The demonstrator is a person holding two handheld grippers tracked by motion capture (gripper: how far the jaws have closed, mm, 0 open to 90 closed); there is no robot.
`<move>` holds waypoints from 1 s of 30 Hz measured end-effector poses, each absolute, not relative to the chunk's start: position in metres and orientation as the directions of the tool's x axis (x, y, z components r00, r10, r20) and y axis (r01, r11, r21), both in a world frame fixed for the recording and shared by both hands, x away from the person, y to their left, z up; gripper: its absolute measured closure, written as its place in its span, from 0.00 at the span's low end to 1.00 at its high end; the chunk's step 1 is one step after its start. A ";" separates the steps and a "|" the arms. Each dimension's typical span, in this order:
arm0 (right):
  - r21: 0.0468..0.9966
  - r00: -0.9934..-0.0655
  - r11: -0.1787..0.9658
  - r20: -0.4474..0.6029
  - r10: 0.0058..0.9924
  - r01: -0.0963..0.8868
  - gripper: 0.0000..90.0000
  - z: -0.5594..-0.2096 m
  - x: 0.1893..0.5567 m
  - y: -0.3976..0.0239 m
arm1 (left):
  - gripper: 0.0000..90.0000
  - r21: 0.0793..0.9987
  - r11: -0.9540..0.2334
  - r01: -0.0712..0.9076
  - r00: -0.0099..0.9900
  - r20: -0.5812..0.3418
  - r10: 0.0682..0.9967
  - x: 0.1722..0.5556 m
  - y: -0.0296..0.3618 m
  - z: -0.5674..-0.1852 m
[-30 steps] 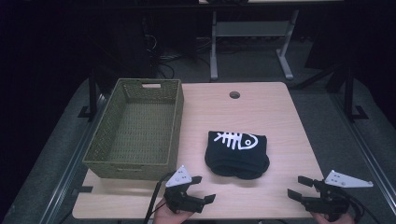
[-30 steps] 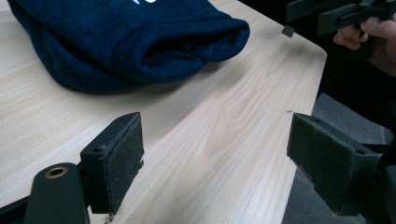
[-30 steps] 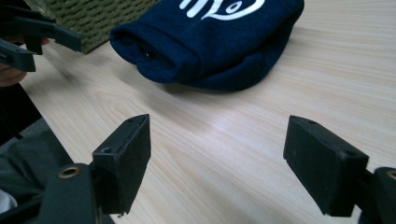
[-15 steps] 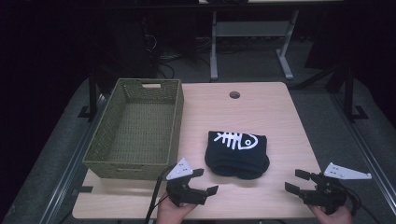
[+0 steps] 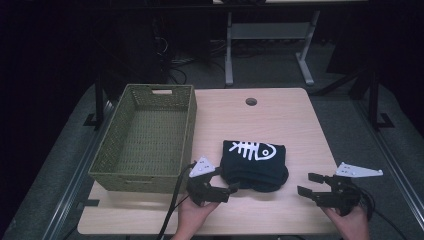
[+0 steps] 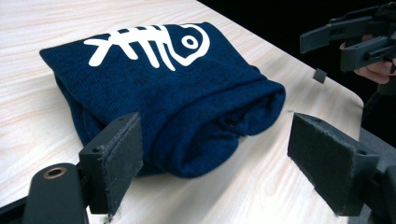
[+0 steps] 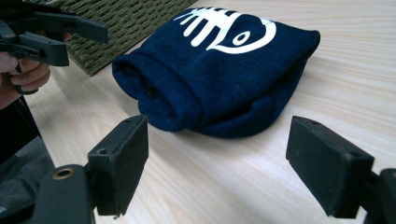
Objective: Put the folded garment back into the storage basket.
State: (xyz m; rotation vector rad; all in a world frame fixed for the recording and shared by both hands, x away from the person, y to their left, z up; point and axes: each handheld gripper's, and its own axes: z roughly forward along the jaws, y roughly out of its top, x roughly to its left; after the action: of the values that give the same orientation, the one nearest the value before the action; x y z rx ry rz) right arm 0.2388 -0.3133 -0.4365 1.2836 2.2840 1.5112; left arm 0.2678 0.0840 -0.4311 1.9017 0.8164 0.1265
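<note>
Your left claw (image 5: 229, 190) is spread wide with nothing between its jaws. In the left gripper view (image 6: 215, 154) the folded navy garment (image 6: 173, 93) lies straight ahead of it, the rolled edge just beyond the jaw tips. One pad sits just beside the fabric's lower corner; whether it touches I cannot tell. The other pad stands well clear over bare wood. The white fish-skeleton print (image 6: 149, 44) lies on the garment's top face, on the far side from this claw.

Your right claw (image 5: 309, 185) is also wide open and holds nothing. From the right gripper view (image 7: 215, 158) the same garment (image 7: 219, 70) lies ahead and apart from the jaws, with a strip of bare bench (image 7: 210, 186) between them and the cloth. The rolled open end faces this claw, slightly toward its left pad.

In the high view the garment (image 5: 255, 165) rests on the bench (image 5: 280, 115) between the two claws, nearer the left one. Beyond your left claw, on the side away from the right claw, the woven green basket (image 5: 115, 165) stands on the bench, just beside the garment but not touching it. Your hands (image 5: 192, 217) grip both tools at the near edge.
</note>
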 end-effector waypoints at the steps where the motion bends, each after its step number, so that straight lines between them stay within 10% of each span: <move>1: 0.802 -0.633 0.138 0.339 0.695 0.581 0.23 -0.435 0.242 -0.312 | 0.19 0.838 -0.251 0.485 0.762 -0.264 0.592 0.270 0.083 -0.431; 30: 0.745 -0.630 0.203 0.349 0.694 0.636 0.23 -0.424 0.300 -0.297 | 0.20 0.811 -0.198 0.551 0.675 -0.294 0.677 0.320 0.075 -0.433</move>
State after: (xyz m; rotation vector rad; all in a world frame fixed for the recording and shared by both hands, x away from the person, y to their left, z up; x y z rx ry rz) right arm 0.2998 -0.2969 -0.4235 1.3219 2.3868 1.4268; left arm 0.3195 0.0747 -0.4331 1.8714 0.9653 0.1545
